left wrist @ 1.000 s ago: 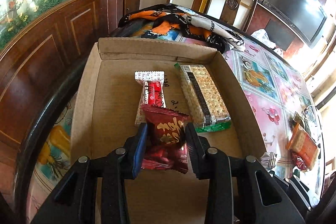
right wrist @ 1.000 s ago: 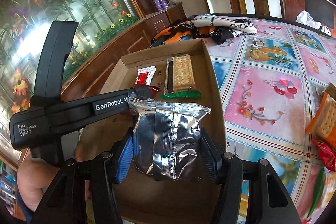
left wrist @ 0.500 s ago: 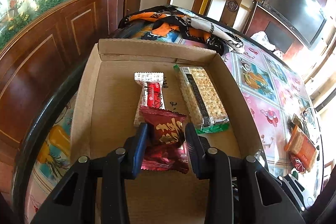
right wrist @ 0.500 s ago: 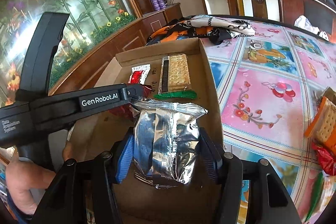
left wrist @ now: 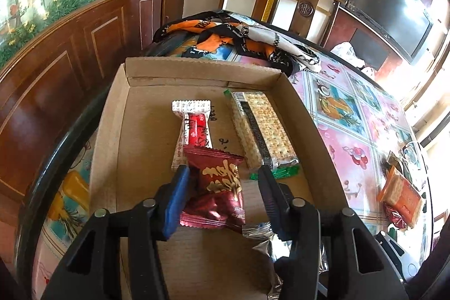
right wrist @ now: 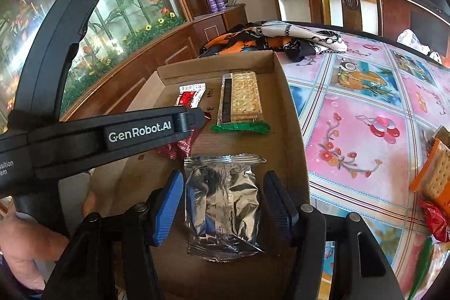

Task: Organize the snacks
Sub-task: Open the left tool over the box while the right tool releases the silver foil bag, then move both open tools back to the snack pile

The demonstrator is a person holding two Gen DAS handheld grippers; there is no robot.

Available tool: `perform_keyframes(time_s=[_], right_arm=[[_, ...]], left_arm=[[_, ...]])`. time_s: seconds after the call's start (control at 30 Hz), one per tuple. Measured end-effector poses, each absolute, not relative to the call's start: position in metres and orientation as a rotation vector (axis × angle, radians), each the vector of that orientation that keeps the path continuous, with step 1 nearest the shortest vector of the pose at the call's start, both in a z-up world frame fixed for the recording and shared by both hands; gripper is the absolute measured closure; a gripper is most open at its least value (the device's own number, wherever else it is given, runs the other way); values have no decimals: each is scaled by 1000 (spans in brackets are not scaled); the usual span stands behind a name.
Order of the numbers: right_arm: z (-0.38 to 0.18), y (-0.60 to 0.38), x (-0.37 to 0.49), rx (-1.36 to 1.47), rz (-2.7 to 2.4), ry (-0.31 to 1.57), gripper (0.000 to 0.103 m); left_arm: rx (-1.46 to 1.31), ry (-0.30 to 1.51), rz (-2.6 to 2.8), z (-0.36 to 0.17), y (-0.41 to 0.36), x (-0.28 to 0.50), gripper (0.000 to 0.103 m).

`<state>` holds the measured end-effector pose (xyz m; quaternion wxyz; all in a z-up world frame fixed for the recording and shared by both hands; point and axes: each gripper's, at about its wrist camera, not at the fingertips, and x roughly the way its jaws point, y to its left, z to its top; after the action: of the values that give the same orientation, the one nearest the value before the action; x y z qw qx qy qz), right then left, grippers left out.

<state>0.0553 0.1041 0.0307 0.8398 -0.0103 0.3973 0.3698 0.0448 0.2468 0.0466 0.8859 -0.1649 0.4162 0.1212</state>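
left fingers (left wrist: 223, 184): spread apart around the dark red foil snack packet (left wrist: 218, 190), which lies on the floor of the shallow cardboard box (left wrist: 197, 69).
right fingers (right wrist: 222, 196): also apart, silver foil pouch (right wrist: 222, 204) lying loose between them.
withdrawal: lift straight up to avoid snagging the wrappers.
unclear: pouch's label faces down; orange cracker pack (right wrist: 434, 173) on the desk is cut off.

"GenRobot.AI" on left claw (right wrist: 197, 121)

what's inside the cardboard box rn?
Cardboard box holds four snacks: cracker pack, white-red bar, dark red packet, silver foil pack. Floor under them is covered.
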Motion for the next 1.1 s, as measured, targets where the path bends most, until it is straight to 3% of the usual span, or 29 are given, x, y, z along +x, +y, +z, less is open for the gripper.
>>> perform_keyframes(time_s=[0.67, 0.87, 1.1], right_arm=[[55, 6, 59, 173, 781, 800, 37], [44, -63, 75, 250, 748, 857, 37], [30, -127, 91, 301, 683, 916, 31]], left_arm=[[-274, 747, 171, 71, 214, 33, 48], [-195, 698, -33, 85, 167, 26, 47], [-86, 797, -457, 76, 87, 19, 41]])
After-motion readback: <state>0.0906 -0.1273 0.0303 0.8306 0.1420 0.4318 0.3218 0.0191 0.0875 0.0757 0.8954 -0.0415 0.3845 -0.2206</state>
